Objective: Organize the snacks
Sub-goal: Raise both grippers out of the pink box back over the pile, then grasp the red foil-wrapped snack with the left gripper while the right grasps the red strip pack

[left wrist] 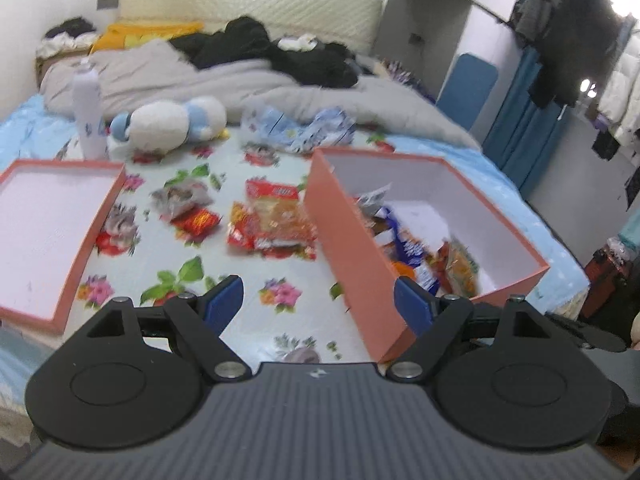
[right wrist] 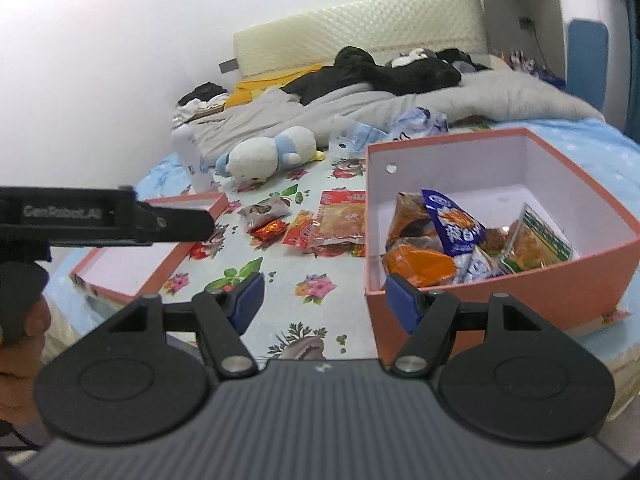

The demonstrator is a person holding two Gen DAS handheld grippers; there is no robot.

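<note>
An orange box (left wrist: 348, 240) (right wrist: 520, 292) stands on the bed at the right and holds several snack packets (left wrist: 424, 256) (right wrist: 460, 240). Loose snacks lie on the floral sheet to its left: a large red-and-clear pack (left wrist: 276, 220) (right wrist: 336, 224), a small red packet (left wrist: 196, 222) (right wrist: 268, 229) and a grey packet (left wrist: 182, 196) (right wrist: 264, 210). My left gripper (left wrist: 318, 304) is open and empty above the sheet, near the box's left wall. My right gripper (right wrist: 324, 304) is open and empty at the box's near left corner.
The orange box lid (left wrist: 52, 232) (right wrist: 152, 248) lies open side up at the left. A plush toy (left wrist: 172, 120) (right wrist: 264, 156), a white bottle (left wrist: 88, 112), blue-and-white wrappers (left wrist: 304, 128) and a grey duvet (left wrist: 240, 80) lie farther back. The left gripper's body (right wrist: 104, 220) crosses the right wrist view.
</note>
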